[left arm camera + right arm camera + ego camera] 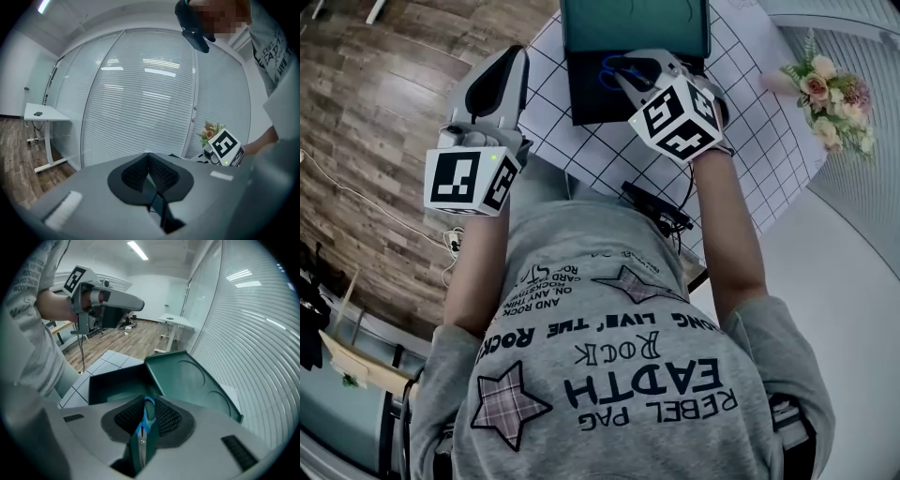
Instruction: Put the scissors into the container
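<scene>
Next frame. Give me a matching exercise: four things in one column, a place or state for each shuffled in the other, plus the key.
Things:
1. scissors
2. container lid
3. left hand-held gripper
4. flowers

Places or states:
A. jaws together, nothing between them
B. at the far right of the head view
C. swung open
D. clamped between the jaws of the right hand-held gripper

Pairs: 1-D, 2-C, 3-A, 4-B

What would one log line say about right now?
right gripper: shut on scissors | scissors: held over open container, not yet released | left gripper: shut, empty
</scene>
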`<control>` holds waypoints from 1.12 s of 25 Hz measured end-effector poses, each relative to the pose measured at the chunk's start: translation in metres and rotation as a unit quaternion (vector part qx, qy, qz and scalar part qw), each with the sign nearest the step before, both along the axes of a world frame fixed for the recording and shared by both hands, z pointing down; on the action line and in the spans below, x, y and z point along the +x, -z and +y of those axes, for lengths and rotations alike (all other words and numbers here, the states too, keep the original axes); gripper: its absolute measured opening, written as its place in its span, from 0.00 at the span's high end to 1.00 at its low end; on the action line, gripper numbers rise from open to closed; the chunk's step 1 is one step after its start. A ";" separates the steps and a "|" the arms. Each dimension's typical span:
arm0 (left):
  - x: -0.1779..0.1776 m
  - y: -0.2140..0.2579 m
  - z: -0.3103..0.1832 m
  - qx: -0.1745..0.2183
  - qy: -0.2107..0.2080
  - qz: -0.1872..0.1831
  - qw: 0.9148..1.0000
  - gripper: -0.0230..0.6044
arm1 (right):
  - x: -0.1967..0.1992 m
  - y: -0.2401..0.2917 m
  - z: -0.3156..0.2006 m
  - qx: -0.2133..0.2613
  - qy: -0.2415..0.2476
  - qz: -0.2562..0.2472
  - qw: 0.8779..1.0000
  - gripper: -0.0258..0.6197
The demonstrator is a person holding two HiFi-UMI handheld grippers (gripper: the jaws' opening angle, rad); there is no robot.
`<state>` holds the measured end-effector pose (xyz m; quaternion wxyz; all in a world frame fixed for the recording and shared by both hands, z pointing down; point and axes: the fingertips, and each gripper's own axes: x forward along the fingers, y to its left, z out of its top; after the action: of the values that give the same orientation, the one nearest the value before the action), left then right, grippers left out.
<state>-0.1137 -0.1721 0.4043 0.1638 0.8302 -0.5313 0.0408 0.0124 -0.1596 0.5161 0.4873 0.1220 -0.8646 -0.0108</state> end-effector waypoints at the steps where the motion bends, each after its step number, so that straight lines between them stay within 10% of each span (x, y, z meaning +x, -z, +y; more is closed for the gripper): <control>1: 0.000 0.001 0.000 0.001 -0.001 0.000 1.000 0.95 | 0.001 0.002 0.000 0.001 -0.002 0.000 1.000 0.84; 28: 0.012 0.040 0.011 0.042 -0.056 -0.008 0.998 0.95 | 0.013 0.062 0.007 0.049 -0.052 -0.015 0.997 0.89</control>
<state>-0.1013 -0.1607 0.3645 0.1222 0.8644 -0.4865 0.0343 0.0249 -0.1522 0.4544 0.4679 0.1907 -0.8626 -0.0257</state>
